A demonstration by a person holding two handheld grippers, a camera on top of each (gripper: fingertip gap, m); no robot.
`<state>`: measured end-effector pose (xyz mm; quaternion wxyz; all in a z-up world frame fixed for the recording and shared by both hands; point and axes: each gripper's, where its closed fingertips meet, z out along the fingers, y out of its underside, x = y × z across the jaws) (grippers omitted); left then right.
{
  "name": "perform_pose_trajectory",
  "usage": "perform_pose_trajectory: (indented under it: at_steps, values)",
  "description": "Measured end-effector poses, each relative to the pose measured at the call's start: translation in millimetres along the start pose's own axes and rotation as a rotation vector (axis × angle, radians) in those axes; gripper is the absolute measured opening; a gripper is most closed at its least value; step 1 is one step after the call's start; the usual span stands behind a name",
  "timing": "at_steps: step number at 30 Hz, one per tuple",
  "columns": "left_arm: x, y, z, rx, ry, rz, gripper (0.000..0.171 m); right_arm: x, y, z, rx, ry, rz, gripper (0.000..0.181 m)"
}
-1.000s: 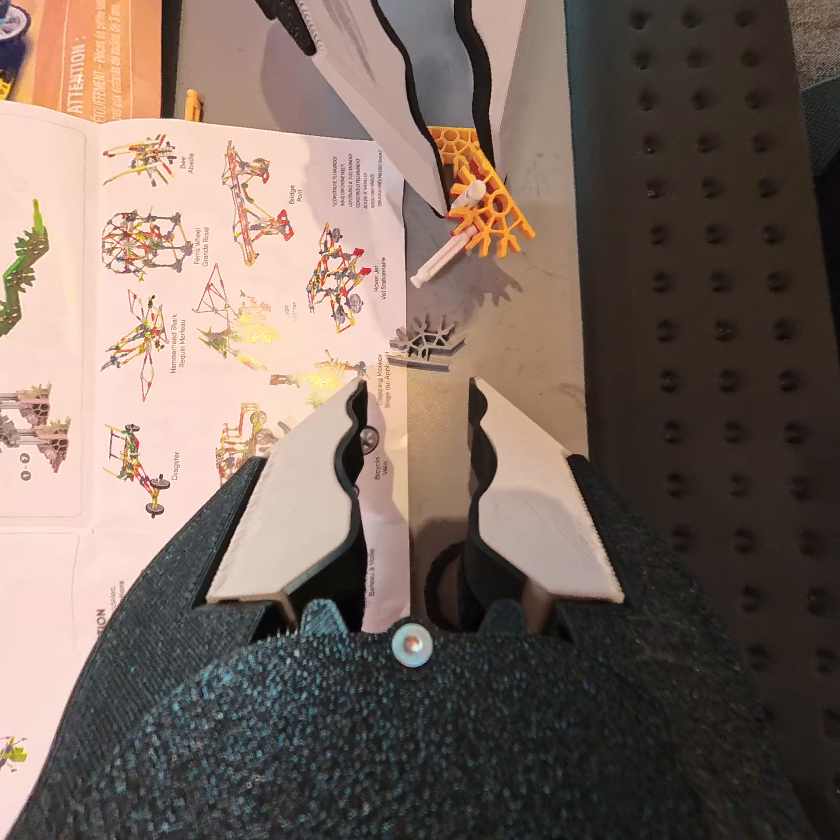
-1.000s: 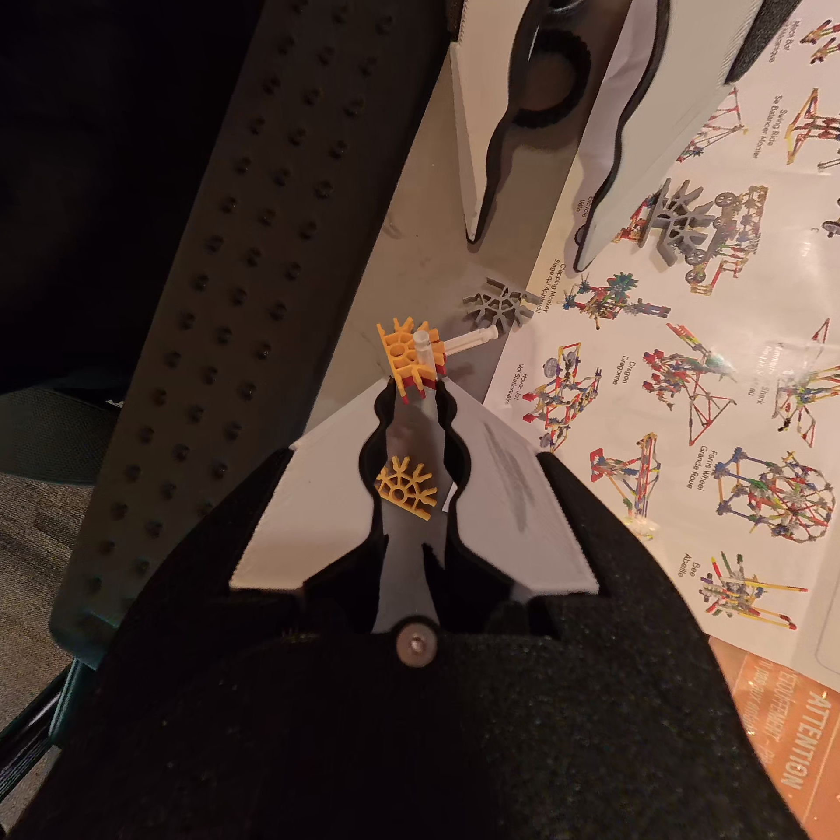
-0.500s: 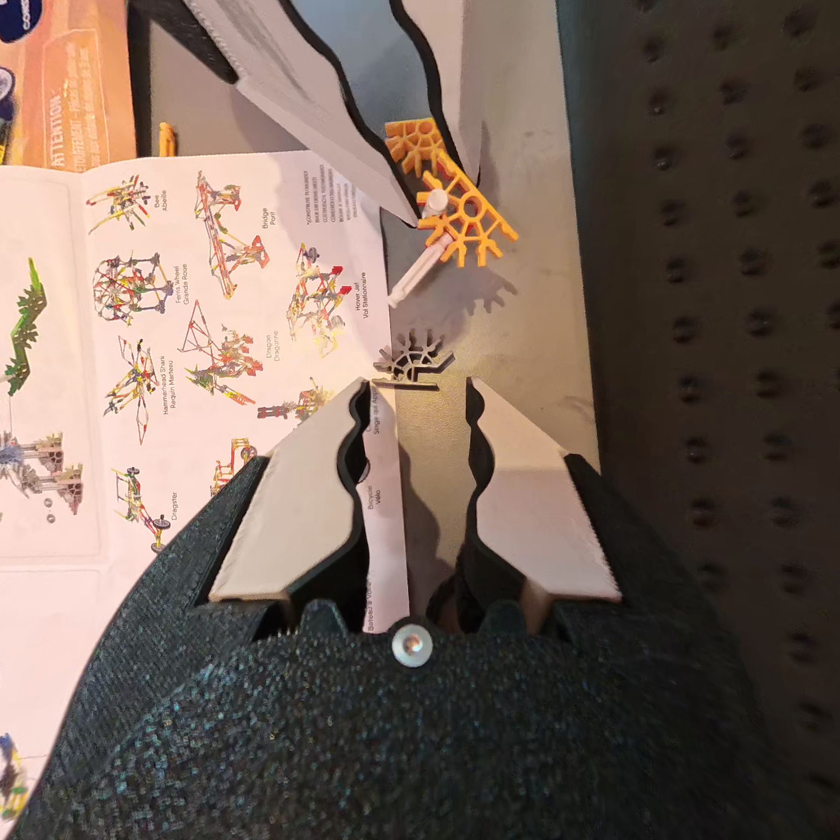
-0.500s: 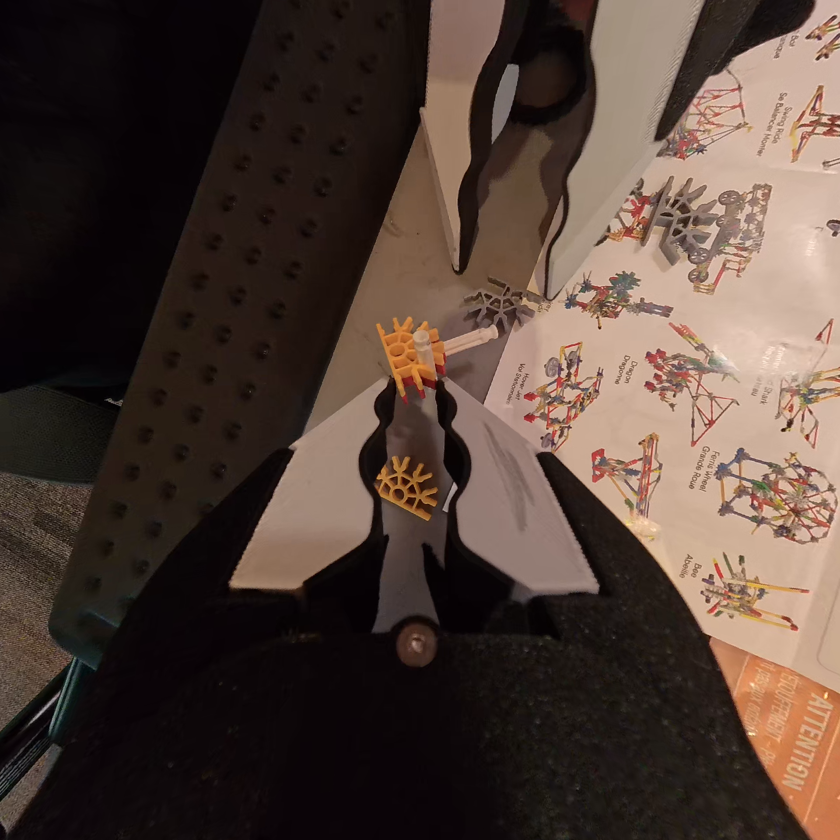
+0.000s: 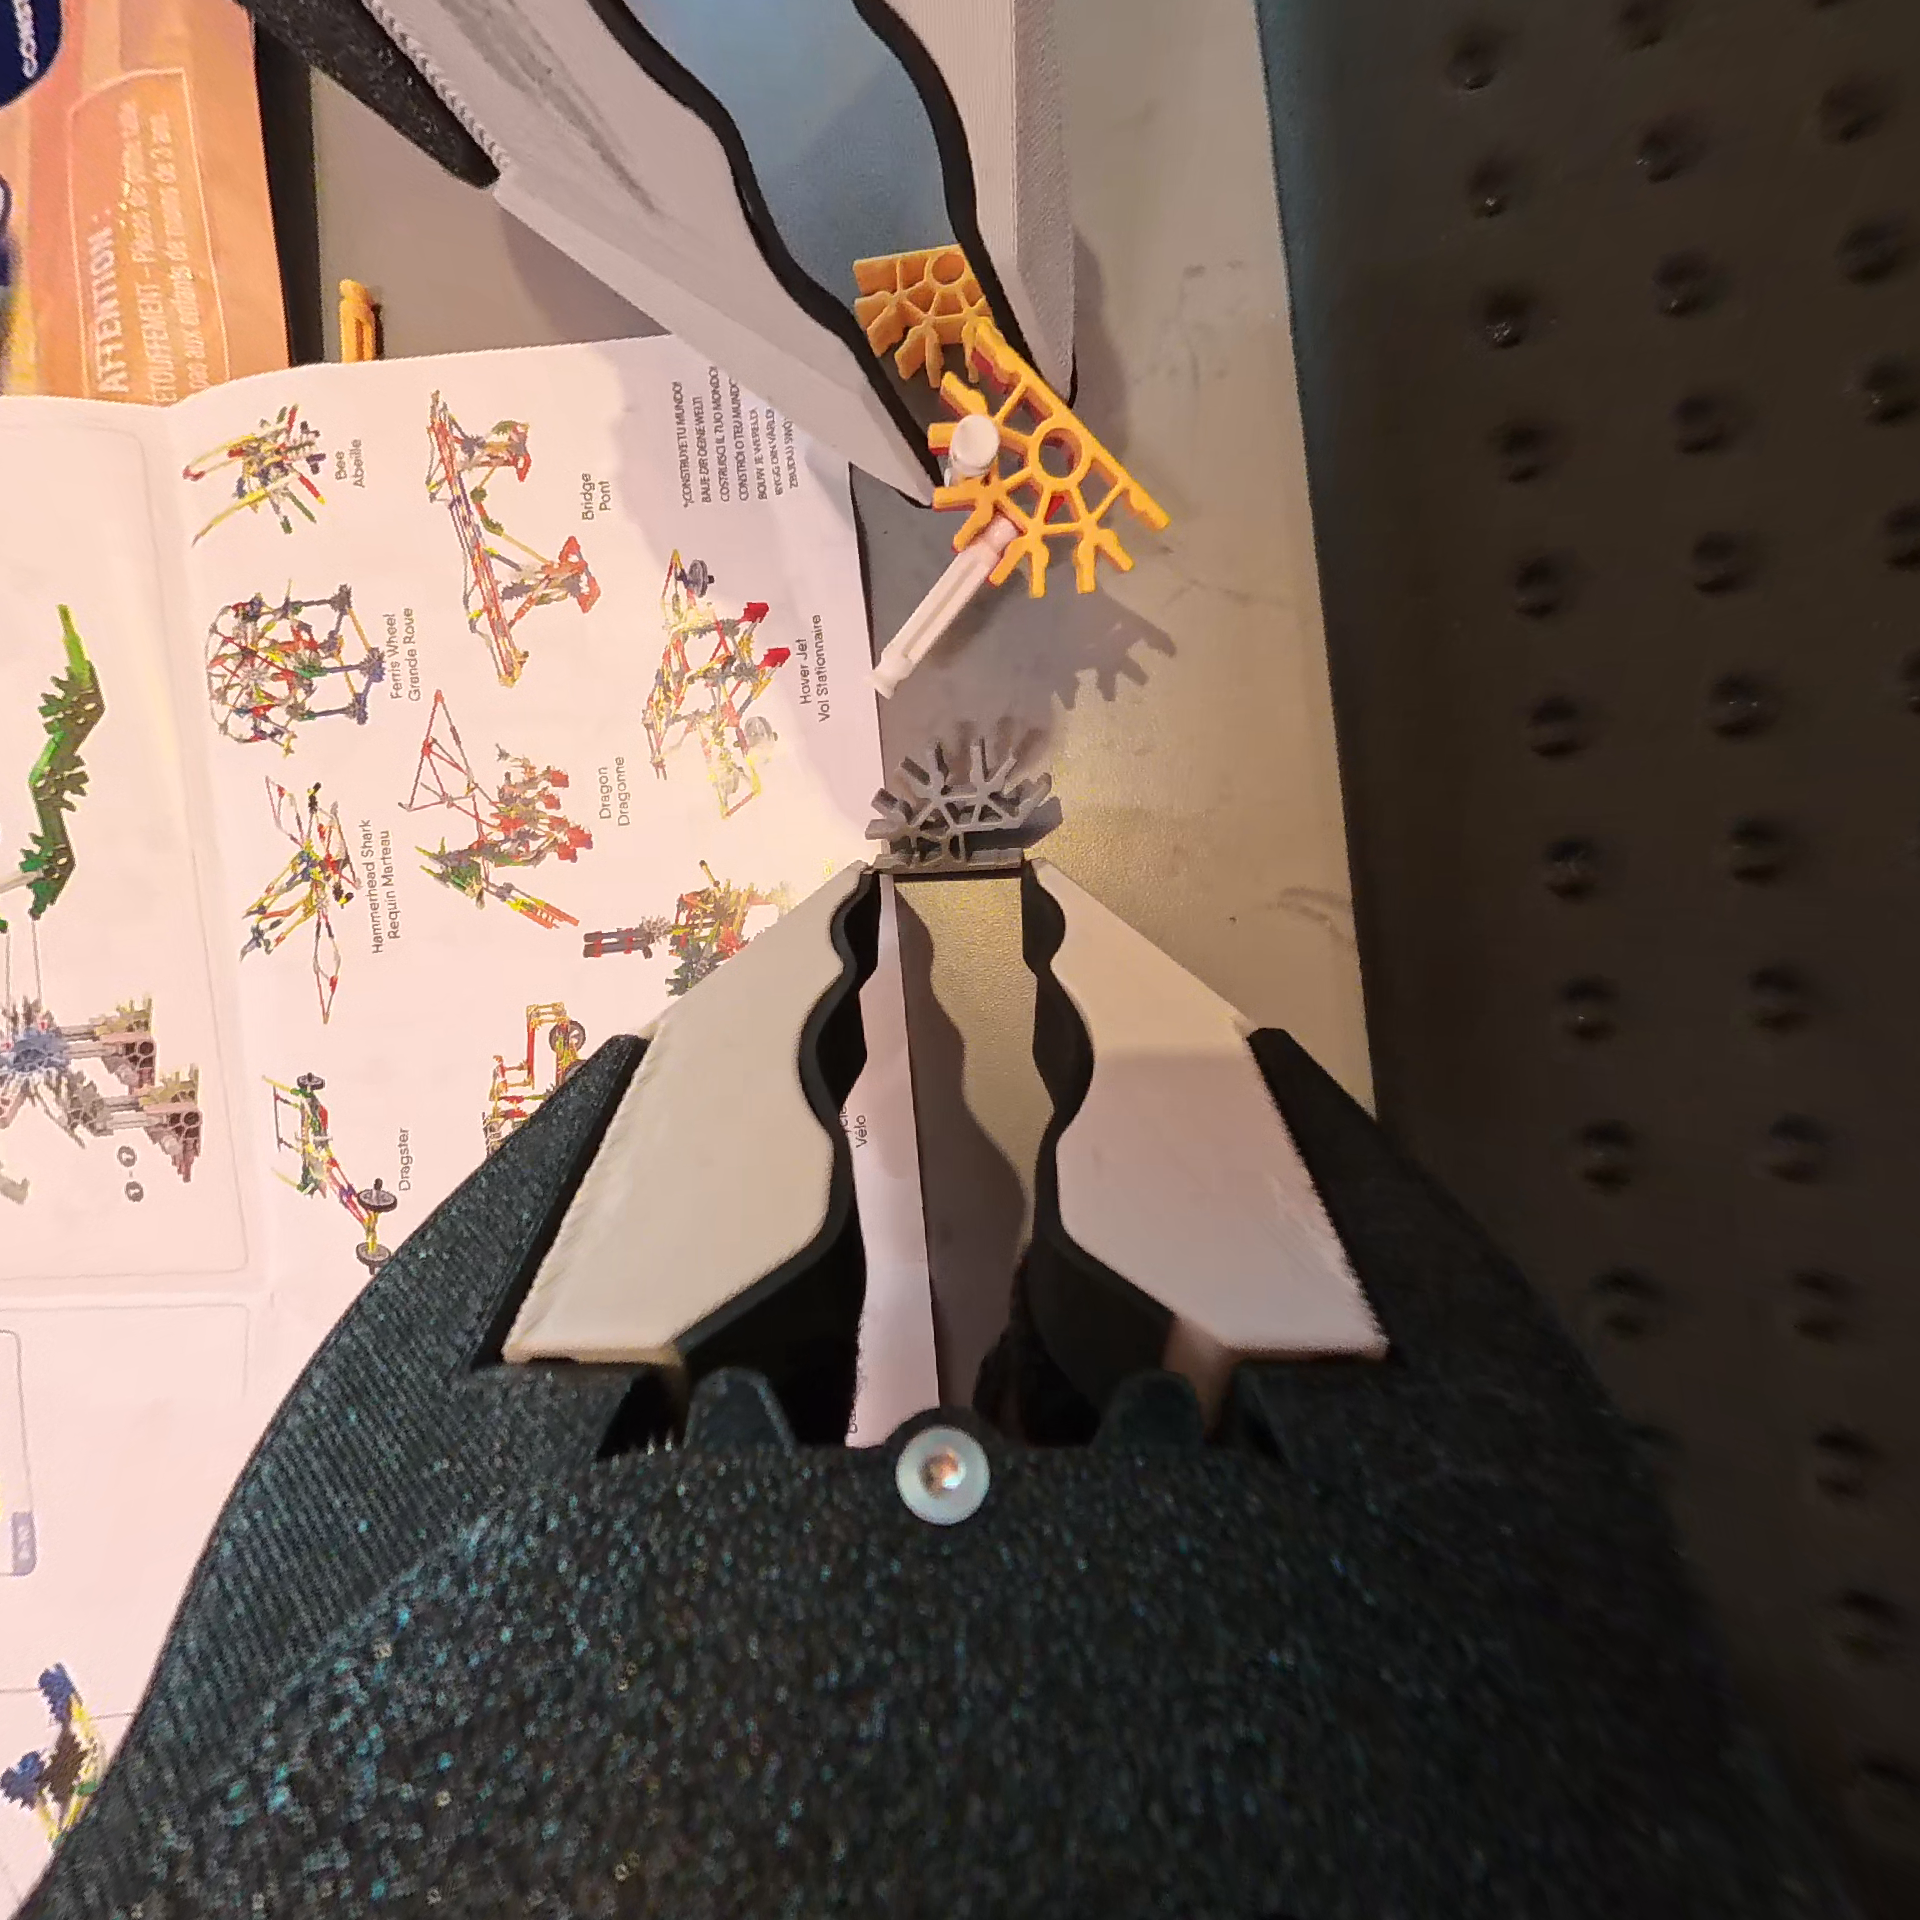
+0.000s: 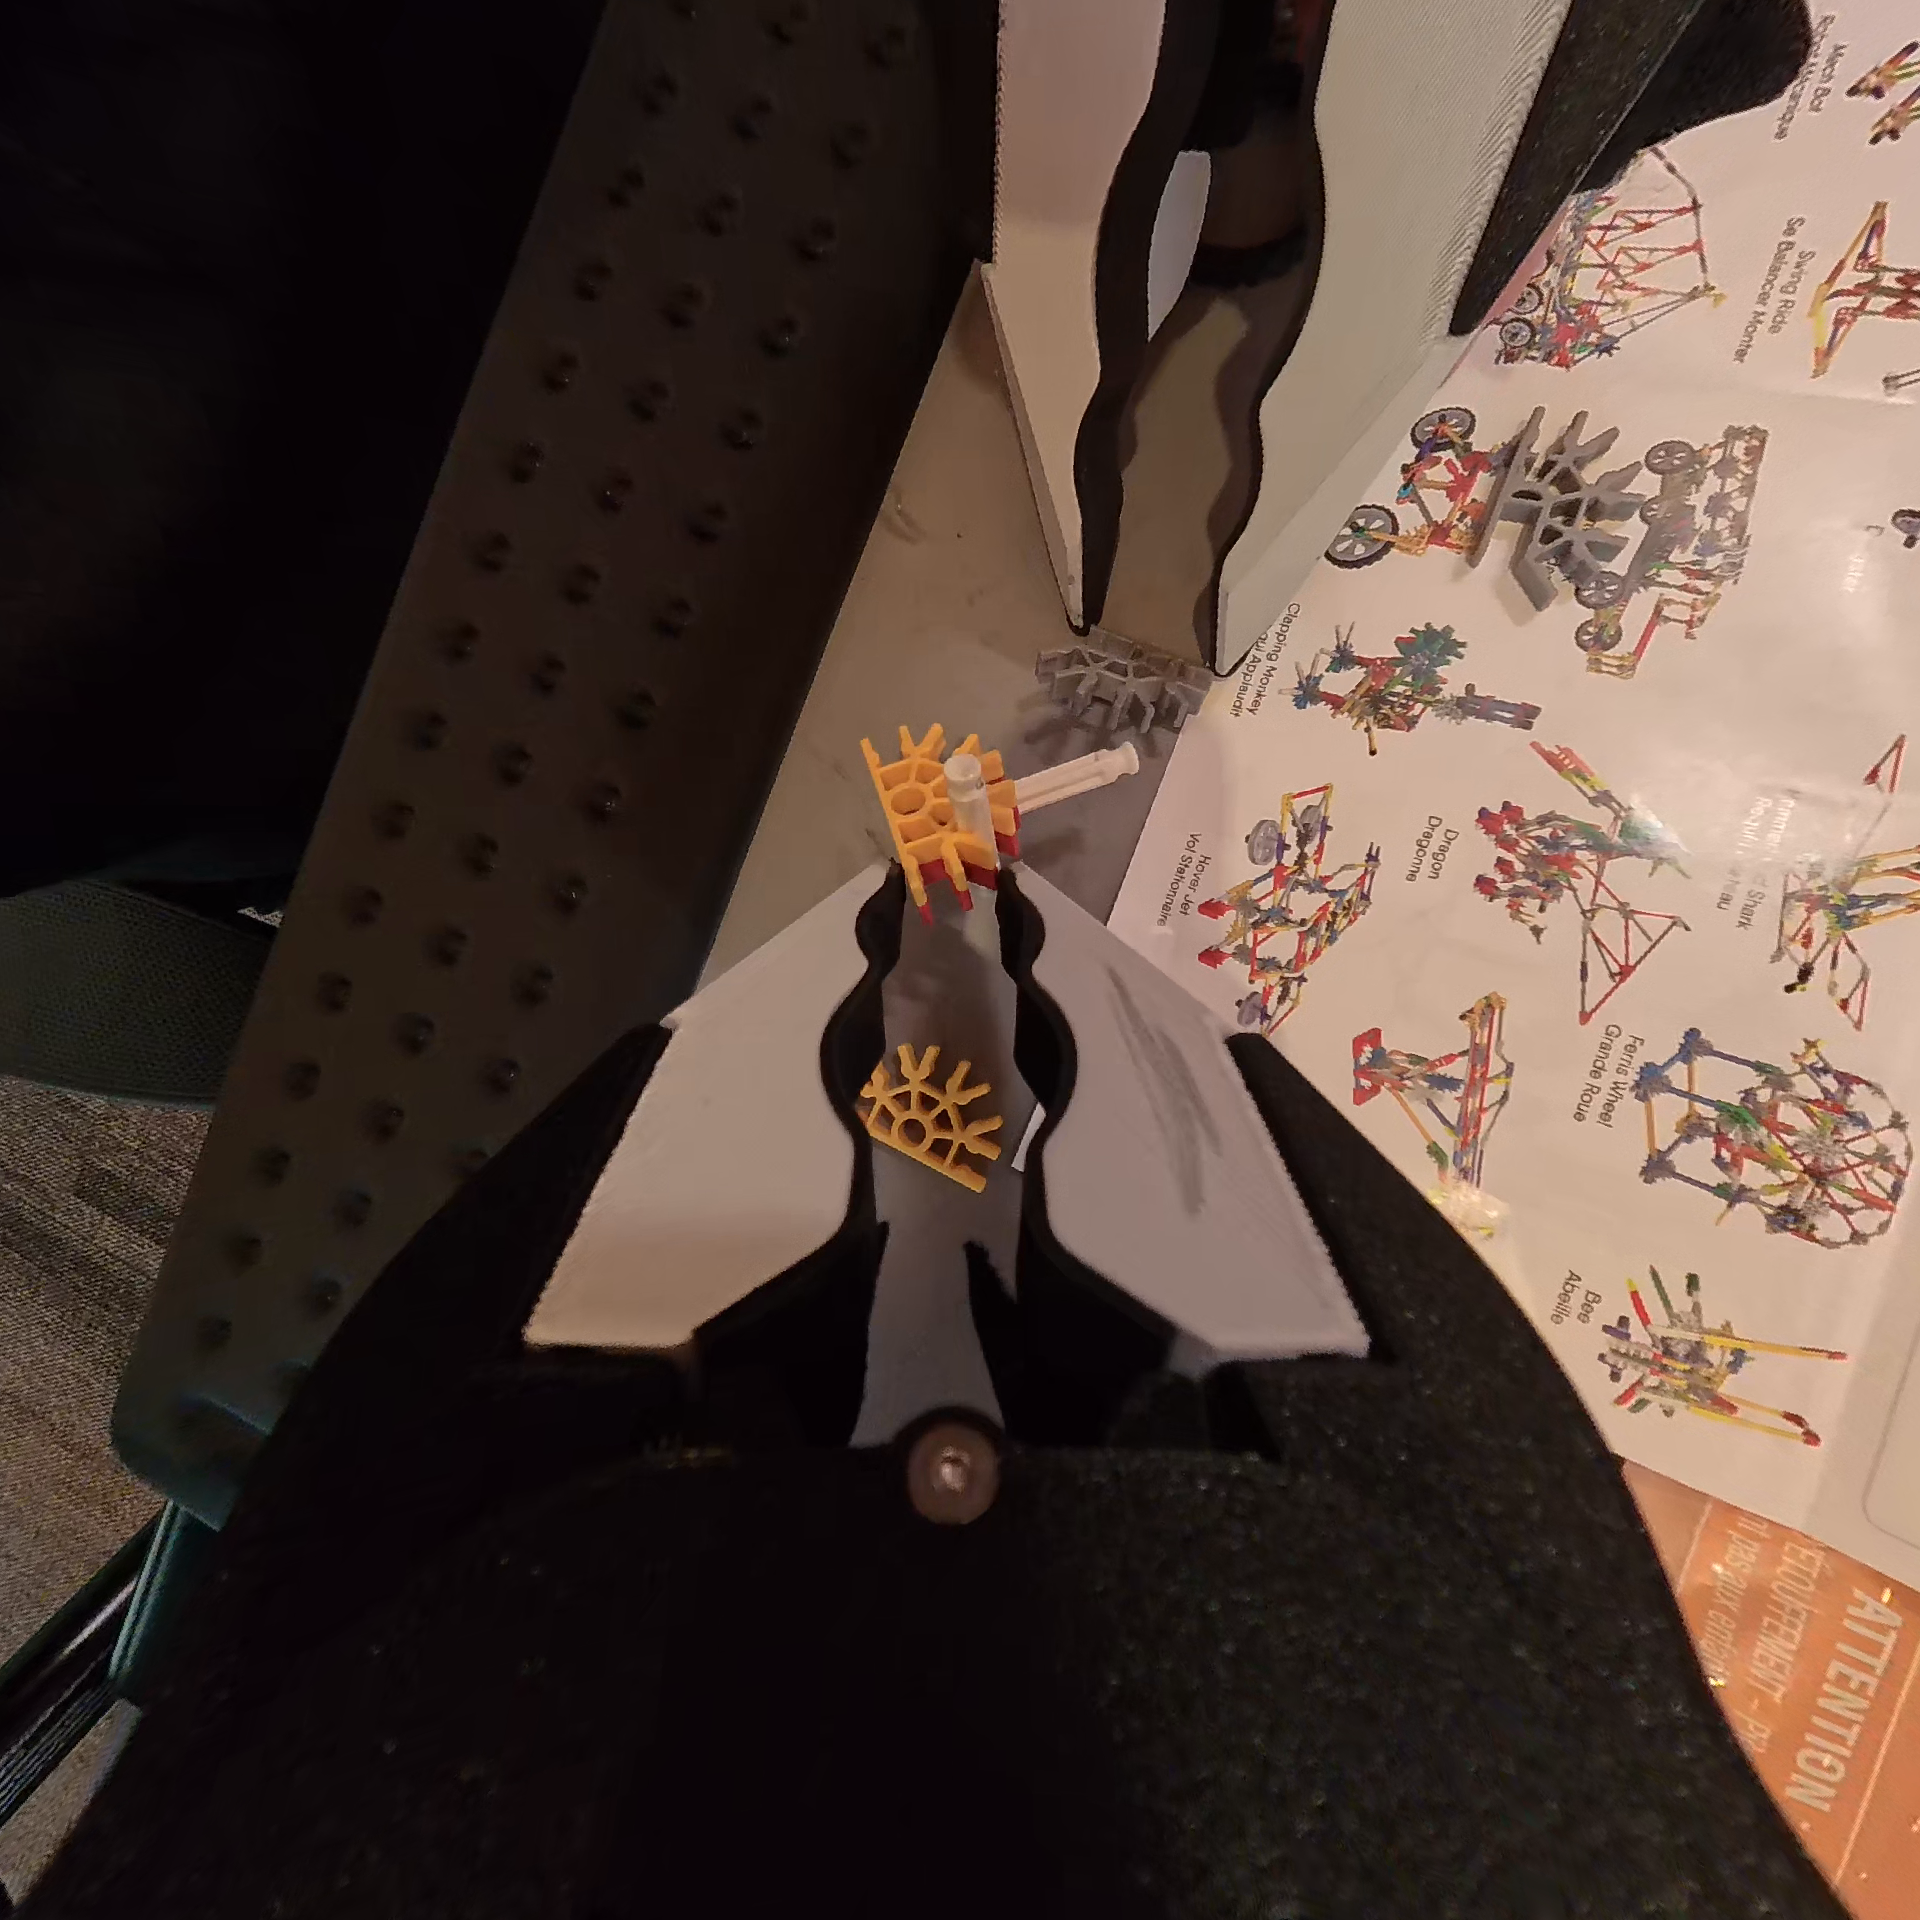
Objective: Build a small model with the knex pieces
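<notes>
Right gripper (image 6: 945, 883) jaws narrow, clamped on a yellow connector assembly (image 6: 935, 816) with white rods (image 6: 1070, 777), held just above the table (image 5: 1195, 748). Left gripper (image 5: 951, 868) part open, tips straddling a grey snowflake connector (image 5: 961, 816) at the edge of the printed instruction sheet (image 5: 468, 675). A loose yellow connector (image 6: 928, 1115) lies under the right gripper; a perforated black panel (image 5: 1662, 727) flanks the table, orange packaging (image 5: 135, 260) beyond the sheet.
</notes>
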<state>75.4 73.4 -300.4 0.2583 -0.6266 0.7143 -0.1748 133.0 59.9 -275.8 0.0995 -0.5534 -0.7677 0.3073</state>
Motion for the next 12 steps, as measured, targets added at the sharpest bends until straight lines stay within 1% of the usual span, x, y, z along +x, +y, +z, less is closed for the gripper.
perform_pose_trajectory:
  at_steps: [3,6,12]
  values:
    - [-0.1,0.5,-0.5,-0.003,-0.002,0.006,0.026,-0.1,-0.3,-0.3,0.001,0.000,-0.001,0.017]
    - [-1.1,1.4,-1.8,-0.008,-0.007,0.011,0.020,-0.1,-0.3,-0.8,0.001,0.001,-0.001,0.017]
    - [-1.3,1.6,-5.6,-0.003,0.002,0.005,0.023,-0.4,-0.2,-0.5,0.000,-0.001,-0.002,0.017]
